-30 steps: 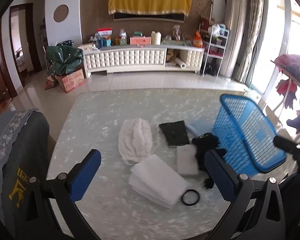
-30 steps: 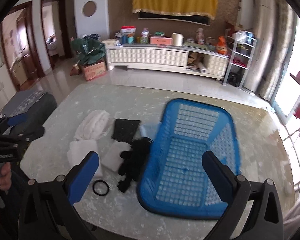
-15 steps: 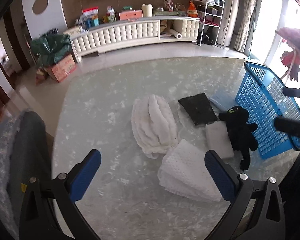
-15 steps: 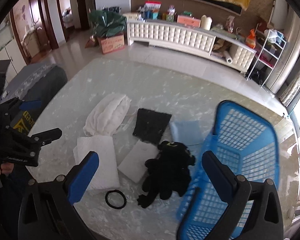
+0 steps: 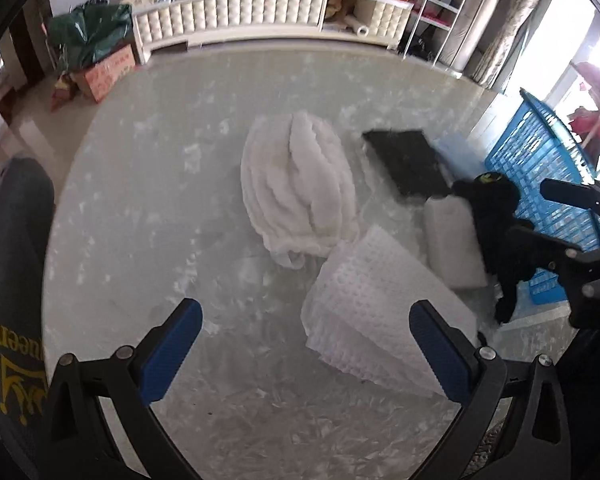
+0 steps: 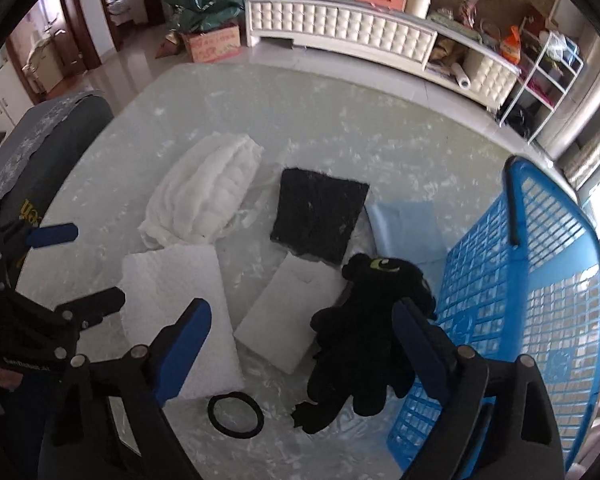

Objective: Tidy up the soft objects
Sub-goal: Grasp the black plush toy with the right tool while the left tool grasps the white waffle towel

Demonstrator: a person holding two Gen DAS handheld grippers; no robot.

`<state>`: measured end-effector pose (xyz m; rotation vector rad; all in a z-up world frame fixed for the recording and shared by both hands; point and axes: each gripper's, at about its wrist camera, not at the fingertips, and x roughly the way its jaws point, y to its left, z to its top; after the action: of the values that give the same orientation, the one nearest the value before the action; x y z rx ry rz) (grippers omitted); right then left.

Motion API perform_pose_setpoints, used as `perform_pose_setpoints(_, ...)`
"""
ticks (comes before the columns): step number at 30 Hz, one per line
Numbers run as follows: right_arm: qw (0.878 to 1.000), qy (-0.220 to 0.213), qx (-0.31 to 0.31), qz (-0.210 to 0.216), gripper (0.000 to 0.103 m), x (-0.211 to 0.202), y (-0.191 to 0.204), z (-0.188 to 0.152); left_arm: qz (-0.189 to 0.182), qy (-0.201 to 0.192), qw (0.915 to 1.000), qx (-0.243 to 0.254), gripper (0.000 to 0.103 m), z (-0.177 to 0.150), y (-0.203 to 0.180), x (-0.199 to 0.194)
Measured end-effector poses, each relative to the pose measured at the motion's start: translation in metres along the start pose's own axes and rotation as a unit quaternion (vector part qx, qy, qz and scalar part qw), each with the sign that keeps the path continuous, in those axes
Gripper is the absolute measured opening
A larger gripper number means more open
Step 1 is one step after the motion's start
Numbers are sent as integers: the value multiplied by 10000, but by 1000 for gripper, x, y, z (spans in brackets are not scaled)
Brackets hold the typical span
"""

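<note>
Soft things lie on the pale marble table (image 5: 148, 184): a fluffy white cloth (image 5: 296, 192) (image 6: 204, 200), a dotted white foam stack (image 5: 380, 320) (image 6: 172, 300), a black pad (image 6: 320, 212), a light-blue cloth (image 6: 404, 224), a white foam block (image 6: 292, 320) and a black plush toy (image 6: 372, 332) leaning against the blue basket (image 6: 540, 300). My left gripper (image 5: 304, 344) hangs open above the table, the foam stack by its right finger. My right gripper (image 6: 300, 344) is open with its jaws closing. It hovers over the foam block and the plush, and its pads press on nothing.
A black ring (image 6: 236, 416) lies near the table's front edge. A grey chair back (image 5: 16, 240) stands at the left edge. Each gripper shows in the other's view: the right gripper (image 5: 556, 216), the left gripper (image 6: 76, 270). A long white cabinet (image 6: 340, 28) stands beyond the table.
Both grippers have come down and tipped toward the table. The right view has swung left from the basket to the plush and foam block. Its jaws stand slightly narrower.
</note>
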<state>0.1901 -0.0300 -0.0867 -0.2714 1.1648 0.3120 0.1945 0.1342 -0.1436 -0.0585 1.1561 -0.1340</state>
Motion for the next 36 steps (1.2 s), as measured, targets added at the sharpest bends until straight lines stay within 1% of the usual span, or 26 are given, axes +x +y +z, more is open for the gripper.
perform_pose_setpoints(3, 9998, 146, 15, -126, 87, 10, 1, -1, 38, 254, 9997, -15, 103, -2, -1, 13)
perform_pose_setpoints(6, 9990, 301, 47, -337, 82, 17, 0, -1, 40, 404, 9992, 48, 103, -4, -5, 23)
perform_pose_setpoints(12, 9960, 586, 149, -651, 82, 34, -3, -5, 78, 581, 9980, 230, 103, -8, -17, 37)
perform_pose_setpoints(17, 9942, 711, 373, -722, 81, 44, -17, -9, 129, 671, 9973, 254, 103, -6, -22, 45)
perform_pose_setpoints(23, 9924, 837, 581, -688, 79, 55, -31, -10, 146, 732, 9965, 374, 103, 1, -31, 64)
perform_pose_setpoints(25, 9917, 911, 612, -663, 79, 62, -39, -10, 67, 800, 9964, 283, 103, 3, -31, 69)
perform_pose_setpoints(27, 9910, 967, 654, -659, 78, 67, -44, -12, -131, 854, 9959, 255, 92, 6, -30, 71)
perform_pose_setpoints(28, 9909, 968, 688, -639, 78, 71, -48, -13, -187, 819, 9961, 258, 87, 8, -31, 72)
perform_pose_setpoints(29, 9909, 959, 717, -615, 78, 71, -50, -13, -223, 789, 9962, 286, 78, 8, -34, 72)
perform_pose_setpoints(30, 9909, 958, 753, -576, 78, 70, -53, -13, -292, 770, 9960, 341, 65, 8, -37, 72)
perform_pose_setpoints(31, 9908, 966, 780, -545, 78, 76, -57, -8, -418, 763, 9954, 399, 61, 9, -40, 70)
perform_pose_setpoints(32, 9907, 965, 802, -526, 76, 76, -59, -7, -455, 772, 9951, 414, 56, 9, -42, 71)
perform_pose_setpoints(33, 9906, 947, 853, -507, 72, 76, -63, -7, -489, 766, 9949, 434, 50, 9, -43, 71)
perform_pose_setpoints(34, 9903, 930, 913, -485, 70, 75, -68, -5, -540, 765, 9946, 439, 46, 10, -44, 71)
perform_pose_setpoints(35, 9901, 923, 958, -454, 66, 75, -71, -6, -651, 779, 9940, 417, 39, 10, -45, 72)
perform_pose_setpoints(36, 9899, 918, 980, -447, 63, 75, -75, -6, -742, 796, 9933, 399, 35, 10, -45, 73)
